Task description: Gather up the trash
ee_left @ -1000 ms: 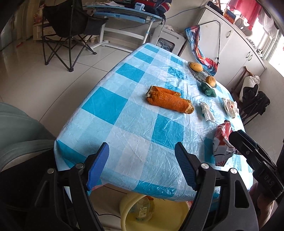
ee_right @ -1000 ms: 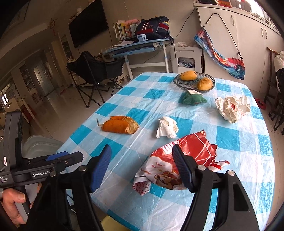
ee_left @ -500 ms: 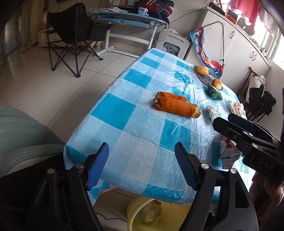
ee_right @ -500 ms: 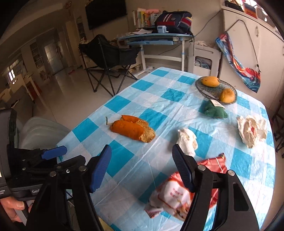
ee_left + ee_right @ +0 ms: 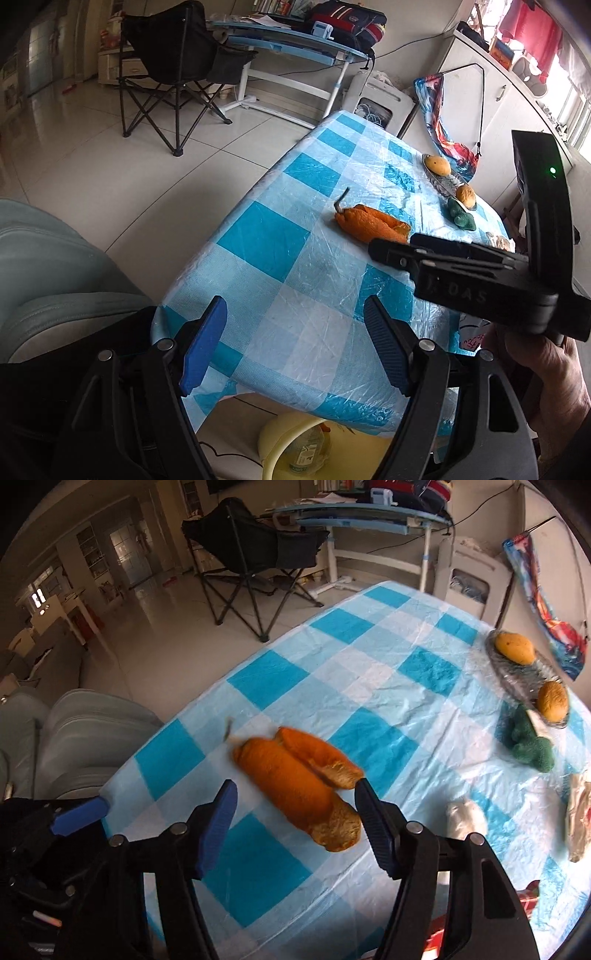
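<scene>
A large orange peel point(image 5: 291, 779), split lengthwise and curled, lies on the blue-and-white checked tablecloth point(image 5: 369, 657). My right gripper point(image 5: 295, 812) hovers just over its near end. The jaws are closing with the peel between them, but the pads are not pressing on it. In the left wrist view the peel point(image 5: 369, 223) lies mid-table, and the right gripper point(image 5: 384, 253) reaches in from the right, held by a hand point(image 5: 546, 373). My left gripper point(image 5: 293, 343) stands open and empty over the table's near corner.
A white crumpled tissue point(image 5: 465, 818), a crumpled wrapper point(image 5: 578, 812) and a red snack bag point(image 5: 528, 901) lie to the right. Further back are a green object point(image 5: 528, 742) and a fruit bowl point(image 5: 517, 679). A yellow bin point(image 5: 295, 443) holding a bottle stands under the table edge.
My right gripper has swung left, away from the red snack bag and over to the orange peel, and its jaws have narrowed a little. The left gripper has stayed nearly in place.
</scene>
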`<state>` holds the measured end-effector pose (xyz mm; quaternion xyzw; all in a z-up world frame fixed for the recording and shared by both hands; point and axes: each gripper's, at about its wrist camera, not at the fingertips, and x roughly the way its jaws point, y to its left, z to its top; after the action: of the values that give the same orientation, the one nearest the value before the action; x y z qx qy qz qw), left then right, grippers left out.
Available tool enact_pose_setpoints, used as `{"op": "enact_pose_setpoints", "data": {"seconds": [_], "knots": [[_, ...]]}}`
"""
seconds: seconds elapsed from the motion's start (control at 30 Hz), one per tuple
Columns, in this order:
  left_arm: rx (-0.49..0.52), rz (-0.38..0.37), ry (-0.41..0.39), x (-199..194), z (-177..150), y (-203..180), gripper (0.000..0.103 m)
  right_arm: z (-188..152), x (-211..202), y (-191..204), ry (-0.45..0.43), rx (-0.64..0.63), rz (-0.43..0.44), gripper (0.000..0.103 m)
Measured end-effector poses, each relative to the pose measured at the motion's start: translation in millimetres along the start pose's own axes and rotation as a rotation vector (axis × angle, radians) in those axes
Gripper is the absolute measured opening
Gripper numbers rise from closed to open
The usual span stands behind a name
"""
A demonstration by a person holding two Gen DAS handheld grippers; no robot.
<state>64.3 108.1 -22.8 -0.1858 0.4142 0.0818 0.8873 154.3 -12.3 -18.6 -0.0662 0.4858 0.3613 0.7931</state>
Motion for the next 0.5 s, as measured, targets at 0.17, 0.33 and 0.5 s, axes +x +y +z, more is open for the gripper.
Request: {"op": "enact_pose_setpoints", "data": {"seconds": [0.17,0.33,0.5], "knots": [[-0.025,0.0,-0.011,-1.8,1.8,4.9,0.076,-26.1,-32.7,-3.9,-0.051,0.093,0.106,0.054],[-0.044,0.017,-0.062,-10.5,2.0,8.1,0.076,-18.9,-45.9,-13.2,-0.119,0.156,0.038,0.055],[-0.064,0.04,-0.133,-22.3,5.2,12.3,0.076,-4.1,-2.0,8.8,-0.053,0.073,-0.093,0.048]]}}
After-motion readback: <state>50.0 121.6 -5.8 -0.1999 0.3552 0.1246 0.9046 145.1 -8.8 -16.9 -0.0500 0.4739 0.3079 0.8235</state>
